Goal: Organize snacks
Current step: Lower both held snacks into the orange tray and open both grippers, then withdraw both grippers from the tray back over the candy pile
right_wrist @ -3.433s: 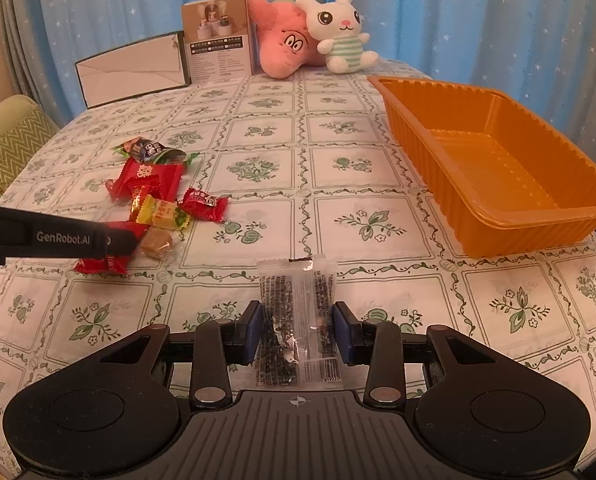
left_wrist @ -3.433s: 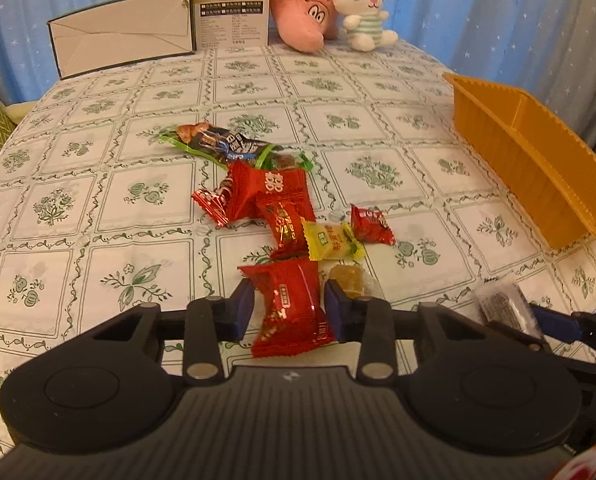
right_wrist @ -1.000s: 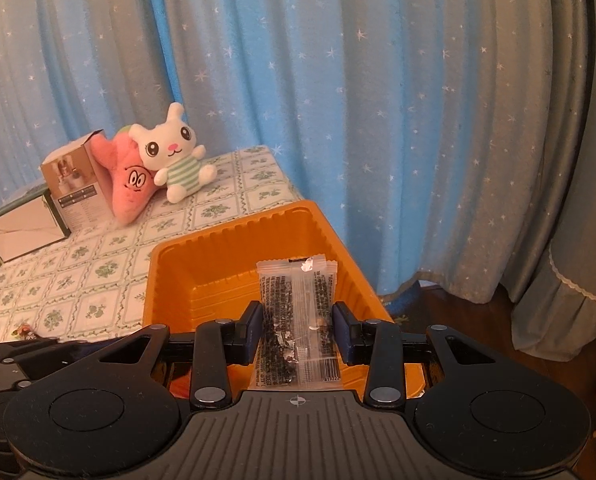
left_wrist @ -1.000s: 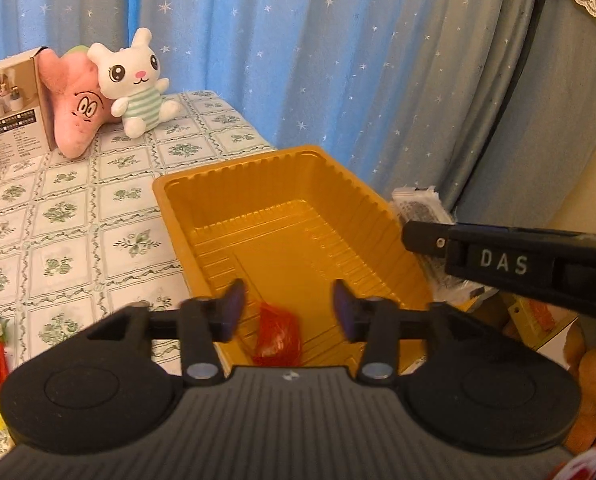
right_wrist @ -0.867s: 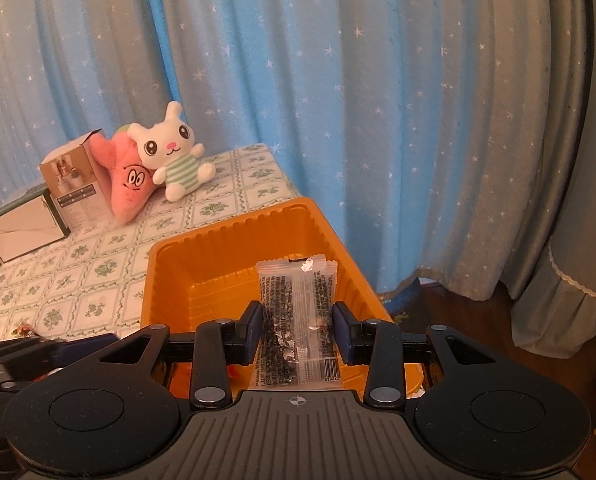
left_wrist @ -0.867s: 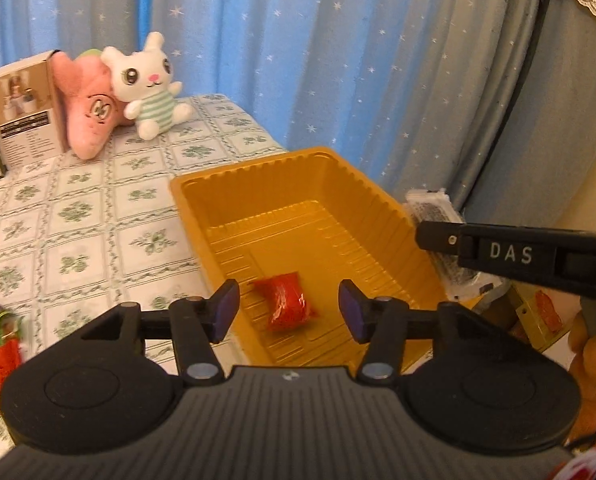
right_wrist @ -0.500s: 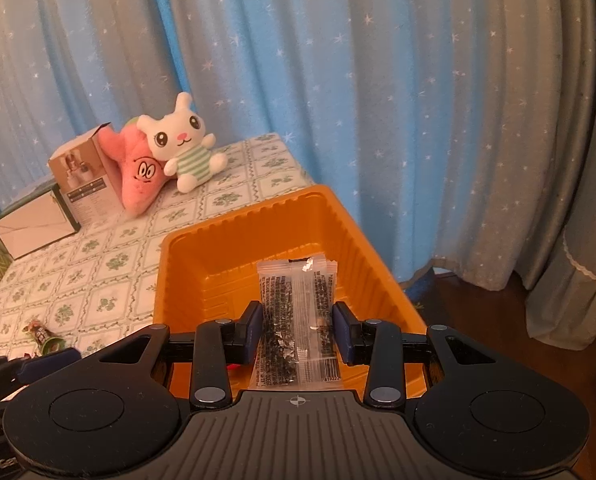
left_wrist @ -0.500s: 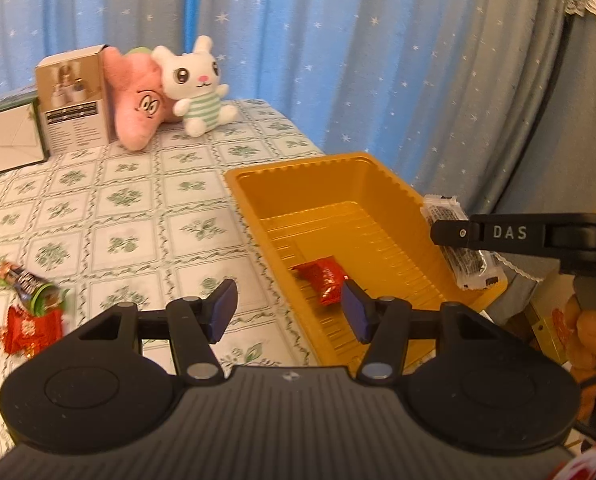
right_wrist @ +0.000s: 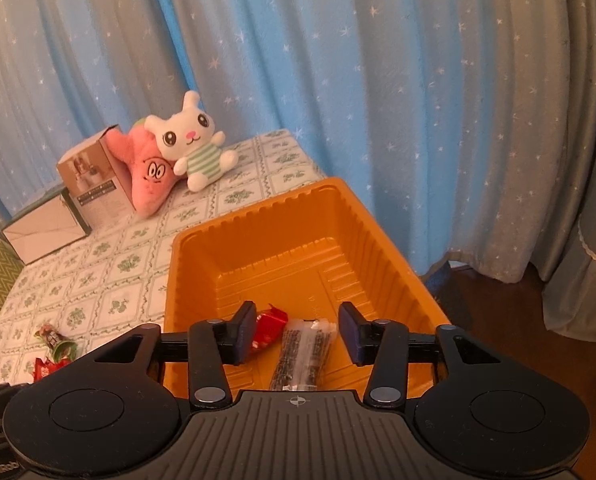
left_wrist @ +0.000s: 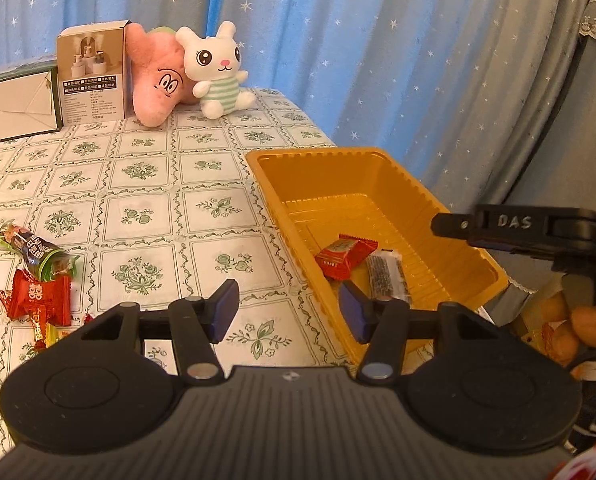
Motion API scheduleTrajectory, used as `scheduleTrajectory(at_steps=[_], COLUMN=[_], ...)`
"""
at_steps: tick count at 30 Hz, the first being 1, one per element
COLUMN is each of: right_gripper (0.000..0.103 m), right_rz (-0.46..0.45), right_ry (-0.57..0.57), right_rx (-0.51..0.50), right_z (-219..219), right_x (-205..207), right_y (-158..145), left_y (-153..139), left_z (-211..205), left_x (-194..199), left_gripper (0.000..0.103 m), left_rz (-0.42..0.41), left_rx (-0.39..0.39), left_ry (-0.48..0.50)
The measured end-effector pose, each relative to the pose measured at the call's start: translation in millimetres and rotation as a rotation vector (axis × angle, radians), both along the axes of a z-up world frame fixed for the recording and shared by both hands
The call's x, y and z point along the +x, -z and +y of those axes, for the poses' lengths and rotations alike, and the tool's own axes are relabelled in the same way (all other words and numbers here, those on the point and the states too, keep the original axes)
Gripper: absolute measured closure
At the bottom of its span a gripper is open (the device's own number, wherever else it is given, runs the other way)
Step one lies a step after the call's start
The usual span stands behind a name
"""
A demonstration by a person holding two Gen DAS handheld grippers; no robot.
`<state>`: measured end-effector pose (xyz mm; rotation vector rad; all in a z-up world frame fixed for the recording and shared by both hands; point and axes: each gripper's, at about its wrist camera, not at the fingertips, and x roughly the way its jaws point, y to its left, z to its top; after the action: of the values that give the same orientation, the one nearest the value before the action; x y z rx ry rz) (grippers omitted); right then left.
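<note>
hovering over the orange tray [right_wrist: 382, 236] at the desk [left_wrist: 146, 200] edge, the right gripper [right_wrist: 296, 334] is opening its jaws, and the clear packet of dark snacks [right_wrist: 304, 354] lies below them on the tray floor, free of both pads. beside it in the tray rests a red candy wrapper [left_wrist: 345, 255]; in the left wrist view the clear packet sits just right of it, the two touching or nearly so. the left gripper [left_wrist: 288, 312] hangs over the tray's near corner with its jaws apart and nothing between them. more snacks remain on the patterned cloth well left of the tray: a green-ended dark wrapper [left_wrist: 34, 249] and a red wrapped sweet [left_wrist: 38, 298] close together. at the far side stand a white rabbit toy [left_wrist: 216, 70], a pink plush [left_wrist: 156, 80] and a small carton [left_wrist: 92, 70], against a blue starred curtain [left_wrist: 378, 40].
</note>
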<state>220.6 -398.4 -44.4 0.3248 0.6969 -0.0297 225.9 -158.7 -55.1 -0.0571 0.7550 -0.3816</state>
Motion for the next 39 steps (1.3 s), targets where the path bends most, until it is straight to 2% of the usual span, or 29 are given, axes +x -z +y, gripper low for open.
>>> scheduleTrajectory(at_steps=[5,10,14,24,32,39], right_gripper=[0.055,0.055,0.054,0.052,0.036,0.033], right_rz=[-0.012,-0.029,-0.038,-0.025,0.000,-0.002], right_ry=[0.011,0.014,0.001,-0.090,-0.173,-0.217], right_rx=[0.013,0.023,0.010,-0.039,-0.056,-0.072], right_z=[5,19,35,94,140,165], right_x=[-23,-52,-74,-123,-145,-153], right_y=[-10,-22,-30,-32,-23,-23], left_y=[-3,-11,-20,-35,-31,-31], left_z=[5,18,34,86,129,156], left_x=[-15,-35,-55,-106,-138,-152], left_gripper=[0.049,0.037,0.033,0.033,0.033,0.033], left_rz=[-0.023,-0.053,-0.083,-0.081,-0.045,-0.046], left_rx=[0.018,0.026,0.038,0.072,0.086,0.082], left_ry=[-0.010,-0.033,-0.058,-0.146,-0.216,-0.270])
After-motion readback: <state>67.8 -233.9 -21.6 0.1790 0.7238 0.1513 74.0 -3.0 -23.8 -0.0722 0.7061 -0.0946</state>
